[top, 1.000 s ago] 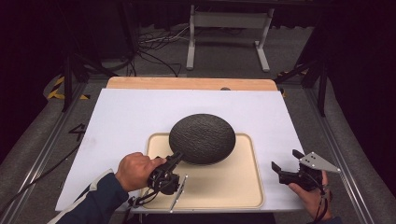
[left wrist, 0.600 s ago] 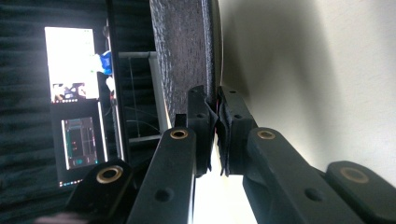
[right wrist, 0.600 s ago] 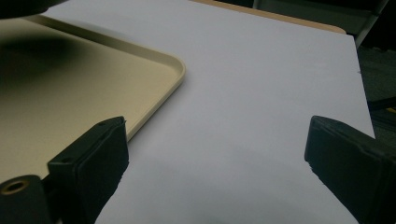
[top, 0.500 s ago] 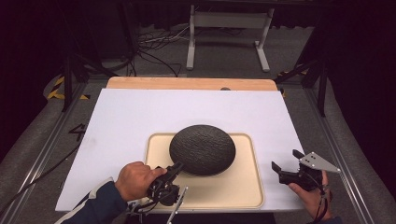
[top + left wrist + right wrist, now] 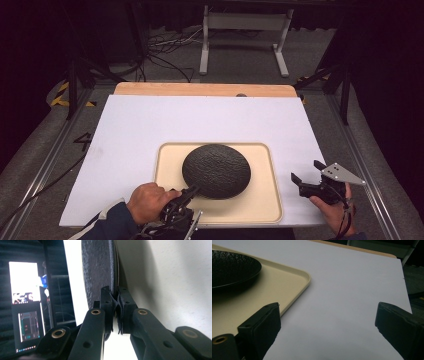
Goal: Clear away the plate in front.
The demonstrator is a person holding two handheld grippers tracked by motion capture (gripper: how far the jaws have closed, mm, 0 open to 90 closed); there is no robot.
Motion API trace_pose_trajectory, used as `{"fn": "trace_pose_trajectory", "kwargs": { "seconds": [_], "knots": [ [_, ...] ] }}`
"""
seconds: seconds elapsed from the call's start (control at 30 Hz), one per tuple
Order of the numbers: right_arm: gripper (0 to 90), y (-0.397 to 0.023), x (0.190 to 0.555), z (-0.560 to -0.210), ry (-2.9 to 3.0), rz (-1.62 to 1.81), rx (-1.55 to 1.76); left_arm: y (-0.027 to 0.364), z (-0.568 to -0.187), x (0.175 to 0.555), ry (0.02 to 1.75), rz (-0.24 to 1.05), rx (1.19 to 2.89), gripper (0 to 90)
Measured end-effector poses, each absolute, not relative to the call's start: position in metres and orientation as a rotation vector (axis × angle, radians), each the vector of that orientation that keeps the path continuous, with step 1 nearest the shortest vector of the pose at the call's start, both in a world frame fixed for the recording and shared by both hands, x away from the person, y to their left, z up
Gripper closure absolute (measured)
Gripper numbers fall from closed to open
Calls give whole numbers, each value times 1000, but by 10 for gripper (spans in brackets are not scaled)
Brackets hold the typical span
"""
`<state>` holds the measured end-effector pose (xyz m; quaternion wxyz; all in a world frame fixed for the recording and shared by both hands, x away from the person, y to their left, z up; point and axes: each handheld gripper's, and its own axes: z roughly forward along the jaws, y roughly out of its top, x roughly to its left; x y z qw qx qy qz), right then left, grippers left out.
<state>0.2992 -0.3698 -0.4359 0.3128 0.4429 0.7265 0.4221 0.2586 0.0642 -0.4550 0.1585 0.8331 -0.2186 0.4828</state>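
Black, rough-textured plate (image 5: 216,170) seen from the high view, resting upside down on a cream tray (image 5: 262,210) near the front edge of the white-covered counter (image 5: 150,125), a little right of the middle. Left tool (image 5: 187,192) at the plate's front-left rim, jaws pinched tight on that rim, held by a hand (image 5: 147,202) in a dark sleeve coming in over the front edge. Right tool (image 5: 305,175) beside the tray's right edge, near the counter's front-right corner, jaws spread wide with nothing between them, a grey three-cornered plate (image 5: 341,173) on top. Bare wooden strip (image 5: 200,89) along the far edge of the counter.

From the left gripper view, turned on its side: left tool (image 5: 116,300) closed narrow on the plate's thin rim, both pads pressing it, the plate's (image 5: 97,270) dark pebbled surface running up the picture and the tray's (image 5: 162,277) pale surface beside it. Lit screens (image 5: 25,305) off to one side in the dark room.

From the right gripper view: right tool (image 5: 327,322) wide apart over bare white counter (image 5: 352,285), gripping nothing. Tray's rounded corner (image 5: 304,277) just beside one jaw, the plate (image 5: 232,267) lying on the tray farther off, apart from this tool.
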Motion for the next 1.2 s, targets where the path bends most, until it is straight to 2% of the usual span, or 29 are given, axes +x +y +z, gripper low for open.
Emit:
{"fn": "trace_pose_trajectory", "kwargs": {
  "seconds": [0.17,0.8,1.2],
  "knots": [
    [68,-370,300,-436,1913,1108,1169,62,-457,257,-665,1352,2371,860],
    [68,-371,299,-436,1912,1103,1170,68,-465,252,-535,1176,2434,803],
    [68,-372,299,-437,1914,1104,1168,72,-463,253,-477,1122,2424,779]
  ]
}}
